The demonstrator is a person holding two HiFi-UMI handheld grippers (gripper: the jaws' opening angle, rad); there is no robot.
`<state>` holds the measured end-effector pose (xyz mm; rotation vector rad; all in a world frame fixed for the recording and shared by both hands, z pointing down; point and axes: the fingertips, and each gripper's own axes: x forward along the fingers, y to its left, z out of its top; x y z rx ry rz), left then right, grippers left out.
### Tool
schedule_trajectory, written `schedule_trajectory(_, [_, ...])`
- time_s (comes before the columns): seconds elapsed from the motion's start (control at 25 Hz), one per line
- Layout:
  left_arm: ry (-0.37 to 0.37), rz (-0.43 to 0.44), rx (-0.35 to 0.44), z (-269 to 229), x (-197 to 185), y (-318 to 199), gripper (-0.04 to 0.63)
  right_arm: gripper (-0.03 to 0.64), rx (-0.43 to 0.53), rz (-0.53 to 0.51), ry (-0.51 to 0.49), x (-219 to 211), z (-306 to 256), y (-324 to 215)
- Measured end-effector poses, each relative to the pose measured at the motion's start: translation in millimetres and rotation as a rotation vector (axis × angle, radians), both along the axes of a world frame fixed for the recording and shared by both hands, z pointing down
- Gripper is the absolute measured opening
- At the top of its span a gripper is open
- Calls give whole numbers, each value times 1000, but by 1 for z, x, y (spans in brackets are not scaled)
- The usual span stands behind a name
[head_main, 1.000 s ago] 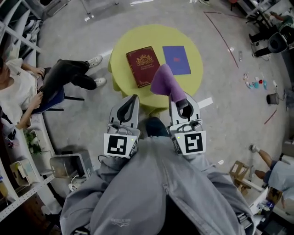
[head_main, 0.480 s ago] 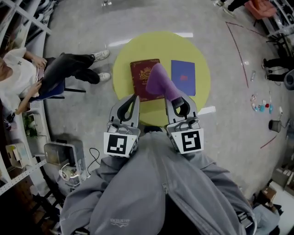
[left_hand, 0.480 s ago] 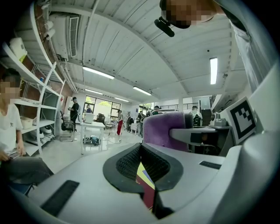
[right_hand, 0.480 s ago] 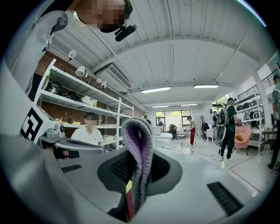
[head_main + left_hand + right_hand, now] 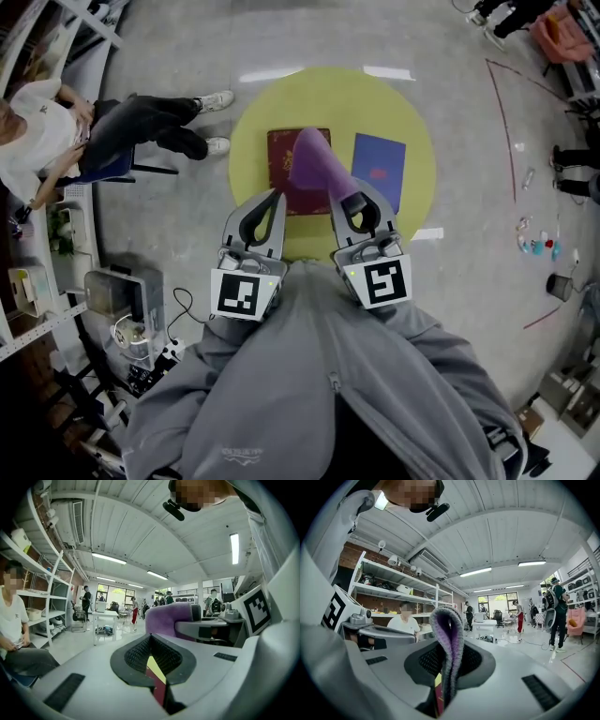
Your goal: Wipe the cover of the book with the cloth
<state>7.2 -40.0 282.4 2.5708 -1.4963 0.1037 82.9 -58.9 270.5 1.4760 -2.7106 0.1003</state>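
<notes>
Head view: right gripper point(image 5: 343, 192) jaws pinch cloth point(image 5: 314, 165) over book point(image 5: 281, 157), print unreadable; left gripper point(image 5: 274, 197) jaws together.

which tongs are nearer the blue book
Right. The right tongs, holding the cloth, sit just beside the blue book's near left corner; the left tongs are further left, by the red book.

The cloth point(image 5: 317, 167) flops over the right side of the red book point(image 5: 279, 164), so that chunk of cover is hidden. The cover design is too small to make out. Same with the blue book point(image 5: 380, 171) print. Near rim of the worktop point(image 5: 246, 141) sits behind the left gripper point(image 5: 274, 199) and right gripper point(image 5: 352, 199). Left gripper view only shows a book sliver between the fingers point(image 5: 133, 656).
</notes>
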Motion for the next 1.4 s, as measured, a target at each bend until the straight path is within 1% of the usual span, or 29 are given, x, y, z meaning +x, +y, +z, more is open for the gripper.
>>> schedule_trajectory(0.24, [4,-12,-20,11,-2,-7,17,58,-11,-24,1,-5,10,-7])
schedule_trajectory(0.4, [13,6,-39,17,-4,-12,17,58,-23,-20,17,-9,14,-13])
schedule_trajectory(0.8, [10,44,-86,35,-26,-25,17,60,-77,0,32,-31,32,-33])
schedule_trajectory(0.88, [7,52,-96,42,-28,-29,17,60,-93,1,35,-34,38,-39])
schedule_trajectory(1.04, [13,58,-124,59,-33,-35,17,60,-155,-3,60,-40,55,-49])
schedule_trajectory(1.16, [6,61,-145,75,-34,-39,17,58,-144,-8,52,-43,70,-59])
schedule_trajectory(1.24, [3,63,-155,85,-34,-43,17,60,-155,-20,59,-44,82,-66])
schedule_trajectory(1.4, [-1,57,-188,105,-39,-48,17,58,-227,-41,82,-52,109,-77])
